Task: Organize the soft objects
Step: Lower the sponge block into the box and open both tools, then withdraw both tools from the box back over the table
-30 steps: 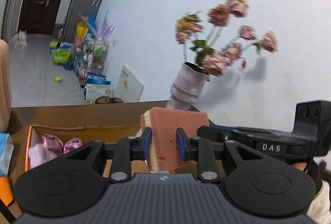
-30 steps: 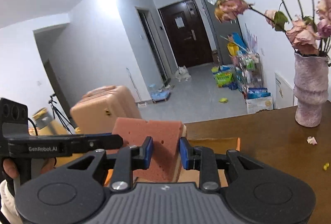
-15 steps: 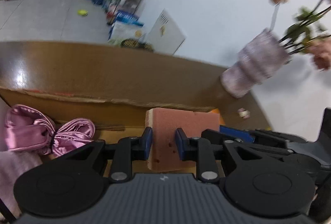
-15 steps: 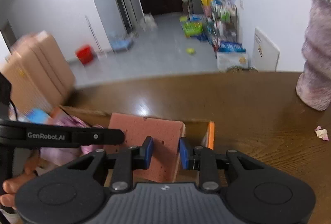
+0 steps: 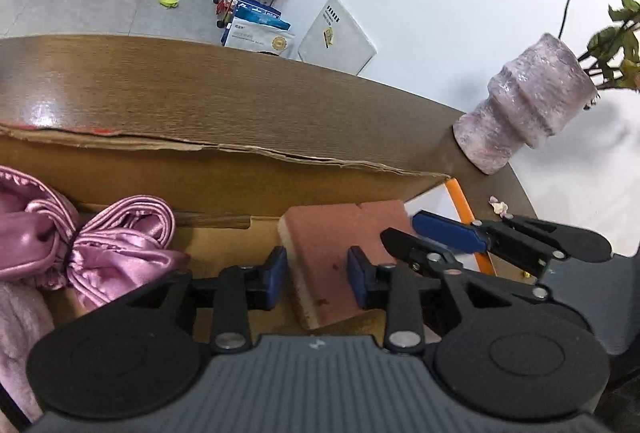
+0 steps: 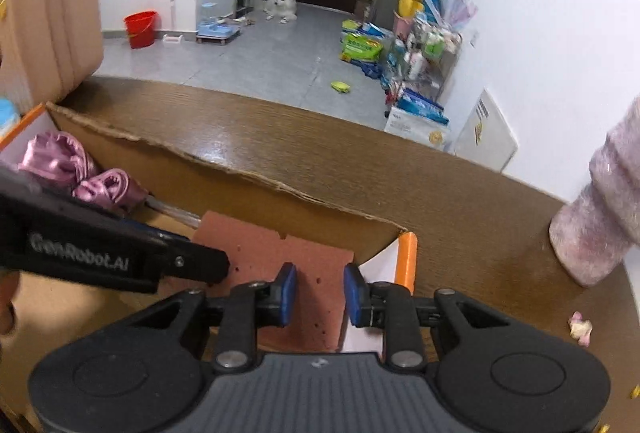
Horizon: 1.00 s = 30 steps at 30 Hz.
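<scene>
Left wrist — sponge lower now, inside box.

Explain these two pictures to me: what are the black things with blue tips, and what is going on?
They are hand-held tongs; a person holds one in each hand, and each carries a camera looking forward along its two fingers. One picture comes from the left tongs, the other from the right tongs. Both sets stand open around the reddish-pink rectangular sponge, which lies inside the brown cardboard box; whether the pads touch it is unclear. The box also holds a pink satin bow. It sits on the brown wooden table, beside a mottled pink vase.
</scene>
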Available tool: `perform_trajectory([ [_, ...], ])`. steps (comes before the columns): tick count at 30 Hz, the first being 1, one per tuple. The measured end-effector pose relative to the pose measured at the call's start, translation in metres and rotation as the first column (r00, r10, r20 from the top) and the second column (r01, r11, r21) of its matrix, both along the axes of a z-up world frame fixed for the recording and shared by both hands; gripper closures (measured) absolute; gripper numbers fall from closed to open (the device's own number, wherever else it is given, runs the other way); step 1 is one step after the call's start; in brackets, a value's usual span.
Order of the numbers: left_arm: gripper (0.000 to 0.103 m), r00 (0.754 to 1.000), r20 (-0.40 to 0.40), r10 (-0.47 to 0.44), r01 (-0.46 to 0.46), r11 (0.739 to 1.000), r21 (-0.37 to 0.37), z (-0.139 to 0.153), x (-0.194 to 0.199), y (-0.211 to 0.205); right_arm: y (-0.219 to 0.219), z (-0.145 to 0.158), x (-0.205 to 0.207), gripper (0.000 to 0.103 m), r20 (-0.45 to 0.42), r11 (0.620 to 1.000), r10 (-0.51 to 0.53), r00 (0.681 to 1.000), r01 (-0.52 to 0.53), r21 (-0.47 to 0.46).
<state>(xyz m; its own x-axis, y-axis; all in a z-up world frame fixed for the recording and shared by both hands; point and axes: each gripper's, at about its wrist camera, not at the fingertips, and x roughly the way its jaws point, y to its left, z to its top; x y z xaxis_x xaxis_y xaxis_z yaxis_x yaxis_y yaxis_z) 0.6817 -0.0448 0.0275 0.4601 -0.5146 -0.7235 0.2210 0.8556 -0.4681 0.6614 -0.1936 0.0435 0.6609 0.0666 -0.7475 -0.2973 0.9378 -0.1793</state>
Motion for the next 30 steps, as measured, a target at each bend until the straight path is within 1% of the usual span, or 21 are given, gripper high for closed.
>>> perform_trajectory([
  [2, 0.061, 1.000, 0.022, -0.001, 0.000, 1.000, 0.028, 0.009, -0.005, -0.006, -0.006, 0.001, -0.002, 0.075, 0.005, 1.000, -0.013, 1.000, 0.013, -0.008],
  [4, 0.056, 0.999, 0.053, 0.013, -0.015, 0.998, 0.053, 0.022, -0.015, -0.001, -0.008, 0.002, -0.003, 0.073, 0.019, 1.000, -0.024, 1.000, 0.024, -0.012],
  [5, 0.056, 0.998, 0.063, 0.019, -0.023, 0.998, 0.065, 0.028, -0.019, 0.000, -0.010, 0.005, -0.005, 0.070, 0.019, 1.000, -0.020, 1.000, 0.021, -0.010],
  [6, 0.056, 0.997, 0.075, 0.025, -0.031, 0.996, 0.080, 0.037, -0.025, 0.005, -0.012, 0.008, -0.009, 0.070, 0.007, 1.000, -0.028, 1.000, 0.028, 0.007],
  [7, 0.056, 0.995, 0.093, 0.027, -0.037, 0.994, 0.101, 0.047, -0.033, 0.011, -0.015, 0.014, -0.013, 0.066, -0.007, 0.999, -0.038, 0.999, 0.038, 0.034],
  [8, 0.056, 0.993, 0.111, 0.028, -0.041, 0.992, 0.119, 0.057, -0.039, 0.016, -0.019, 0.022, -0.019, 0.062, -0.012, 0.997, -0.047, 0.999, 0.048, 0.066],
  [10, 0.053, 0.989, 0.143, 0.043, -0.066, 0.985, 0.159, 0.079, -0.056, 0.030, -0.024, 0.040, -0.038, 0.058, 0.008, 0.994, -0.043, 0.999, 0.042, 0.097],
  [12, 0.052, 0.984, 0.170, 0.056, -0.089, 0.977, 0.192, 0.102, -0.075, 0.044, -0.024, 0.064, -0.058, 0.056, 0.038, 0.996, -0.031, 0.999, 0.028, 0.081],
  [14, 0.050, 0.978, 0.199, 0.066, -0.111, 0.968, 0.225, 0.121, -0.093, 0.055, -0.025, 0.088, -0.079, 0.049, 0.064, 0.998, -0.024, 0.998, 0.020, 0.062],
  [15, 0.046, 0.974, 0.216, 0.070, -0.122, 0.963, 0.238, 0.131, -0.105, 0.061, -0.027, 0.100, -0.089, 0.047, 0.075, 0.998, -0.021, 0.997, 0.016, 0.062],
  [16, 0.042, 0.969, 0.235, 0.075, -0.134, 0.961, 0.243, 0.140, -0.119, 0.068, -0.030, 0.112, -0.097, 0.045, 0.084, 0.998, -0.019, 0.996, 0.013, 0.068],
  [17, 0.040, 0.966, 0.245, 0.084, -0.145, 0.960, 0.240, 0.147, -0.129, 0.073, -0.033, 0.123, -0.109, 0.044, 0.093, 0.997, -0.016, 0.996, 0.009, 0.079],
  [20, 0.039, 0.961, 0.256, 0.102, -0.167, 0.955, 0.246, 0.165, -0.157, 0.082, -0.041, 0.150, -0.138, 0.043, 0.107, 0.995, -0.009, 0.994, -0.001, 0.098],
  [21, 0.036, 0.958, 0.266, 0.103, -0.172, 0.953, 0.250, 0.172, -0.169, 0.084, -0.042, 0.158, -0.148, 0.043, 0.117, 0.995, -0.012, 0.993, 0.001, 0.096],
  [22, 0.028, 0.955, 0.277, 0.106, -0.179, 0.951, 0.252, 0.177, -0.179, 0.087, -0.044, 0.165, -0.157, 0.041, 0.129, 0.995, -0.016, 0.992, 0.003, 0.096],
  [23, 0.025, 0.950, 0.293, 0.111, -0.190, 0.947, 0.258, 0.183, -0.190, 0.088, -0.046, 0.172, -0.168, 0.037, 0.143, 0.995, -0.020, 0.990, 0.006, 0.096],
  [26, 0.023, 0.939, 0.322, 0.124, -0.214, 0.941, 0.263, 0.191, -0.221, 0.089, -0.051, 0.187, -0.204, 0.032, 0.179, 0.996, -0.019, 0.984, 0.003, 0.089],
  [28, 0.019, 0.934, 0.331, 0.136, -0.227, 0.940, 0.256, 0.194, -0.242, 0.091, -0.052, 0.193, -0.225, 0.032, 0.197, 0.997, -0.009, 0.980, -0.008, 0.082],
  [30, 0.017, 0.924, 0.354, 0.145, -0.244, 0.936, 0.254, 0.195, -0.264, 0.093, -0.056, 0.200, -0.252, 0.030, 0.220, 0.997, 0.009, 0.976, -0.027, 0.077],
])
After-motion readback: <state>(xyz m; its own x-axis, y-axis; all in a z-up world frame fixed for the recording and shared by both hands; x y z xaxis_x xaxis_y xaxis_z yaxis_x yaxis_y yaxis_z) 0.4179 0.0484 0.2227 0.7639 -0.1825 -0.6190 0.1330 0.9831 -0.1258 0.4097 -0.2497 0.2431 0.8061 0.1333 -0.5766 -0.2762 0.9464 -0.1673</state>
